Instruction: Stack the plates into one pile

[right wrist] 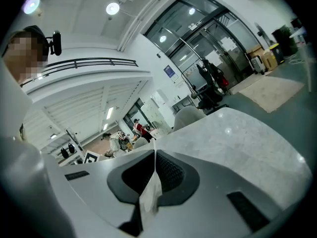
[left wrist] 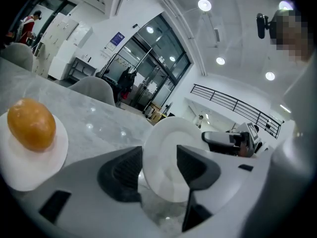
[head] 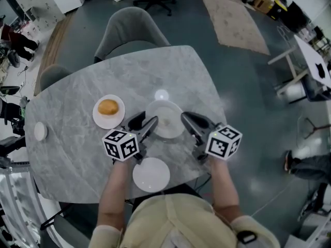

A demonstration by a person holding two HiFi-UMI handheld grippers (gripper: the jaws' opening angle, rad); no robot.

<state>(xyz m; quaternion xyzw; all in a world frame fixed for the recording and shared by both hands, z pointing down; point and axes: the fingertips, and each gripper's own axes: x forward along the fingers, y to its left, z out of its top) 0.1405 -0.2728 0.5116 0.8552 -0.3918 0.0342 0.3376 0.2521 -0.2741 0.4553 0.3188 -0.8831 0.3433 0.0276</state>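
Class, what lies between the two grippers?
An empty white plate, plain in the head view. The right gripper is shut on one rim; the left gripper has its open jaws either side of the opposite rim.

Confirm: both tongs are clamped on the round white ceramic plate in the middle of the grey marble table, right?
Not both. The right tongs are clamped on the rim of the round white ceramic plate in the middle of the grey marble table, but the left tongs stand open, the rim between their jaws unpressed. The left gripper view shows it.
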